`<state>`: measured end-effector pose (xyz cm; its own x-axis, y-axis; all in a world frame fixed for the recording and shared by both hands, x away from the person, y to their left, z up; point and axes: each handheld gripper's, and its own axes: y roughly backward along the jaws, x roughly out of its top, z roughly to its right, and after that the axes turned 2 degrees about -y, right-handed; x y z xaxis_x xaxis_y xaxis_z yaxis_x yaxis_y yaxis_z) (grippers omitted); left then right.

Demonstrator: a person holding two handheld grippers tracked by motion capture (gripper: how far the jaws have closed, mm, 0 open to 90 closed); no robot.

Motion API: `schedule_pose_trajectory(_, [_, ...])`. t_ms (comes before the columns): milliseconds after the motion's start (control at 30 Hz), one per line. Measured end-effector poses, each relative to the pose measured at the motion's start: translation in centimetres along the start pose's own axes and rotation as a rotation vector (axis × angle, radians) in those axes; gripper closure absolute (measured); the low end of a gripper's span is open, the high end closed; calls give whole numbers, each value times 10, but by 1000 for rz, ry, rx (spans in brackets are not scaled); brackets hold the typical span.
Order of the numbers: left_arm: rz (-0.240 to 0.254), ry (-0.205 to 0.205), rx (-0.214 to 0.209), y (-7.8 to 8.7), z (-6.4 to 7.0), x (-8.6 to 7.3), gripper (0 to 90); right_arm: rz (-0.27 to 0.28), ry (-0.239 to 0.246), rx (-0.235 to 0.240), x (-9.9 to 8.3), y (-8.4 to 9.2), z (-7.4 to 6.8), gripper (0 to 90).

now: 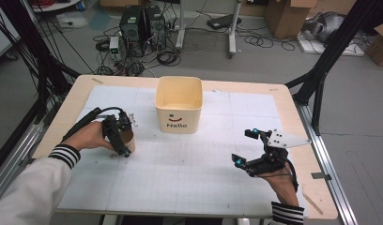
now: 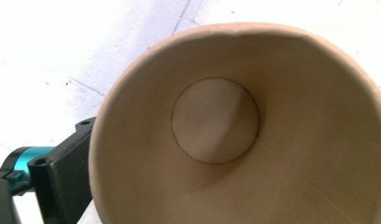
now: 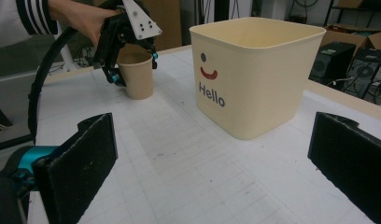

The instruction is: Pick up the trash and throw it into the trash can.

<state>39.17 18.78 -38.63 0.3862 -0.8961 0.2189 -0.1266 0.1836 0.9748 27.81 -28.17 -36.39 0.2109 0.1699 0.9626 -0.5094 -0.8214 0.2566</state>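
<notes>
Paper cup (image 3: 137, 74) sat gripped by our left gripper (image 1: 118, 134), not yet in the bin (image 1: 179, 104) (our right gripper (image 1: 253, 146) gaped idle).

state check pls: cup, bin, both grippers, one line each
paper cup: upright on the table, empty, left gripper's jaws around its rim
Hello bin: upright, open top, nothing seen inside, untouched
left gripper: at the cup, jaws either side of its wall; firm grip or not, cannot tell
right gripper: open, holding nothing, above the mat
</notes>
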Motion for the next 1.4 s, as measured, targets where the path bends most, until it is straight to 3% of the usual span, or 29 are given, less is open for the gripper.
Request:
schedule_pose_trajectory(300, [-2,5,-16,-1,-2,0,49,-1,0,-1,0,0,0,2])
schedule_pose_trajectory(500, [4,2,-18,1,-2,-1,140,0,2,0,0,0,0,2])
schedule_pose_trajectory(600, [4,-9,-30,2,-2,-1,248,1,1,-1,0,0,0,2])
schedule_pose_trajectory(700, [12,3,-32,2,-2,-1,278,0,2,-1,0,0,0,2])
schedule_pose_trajectory(1400, [-2,-1,-21,10,-1,-1,349,5,7,-4,0,0,1,2])
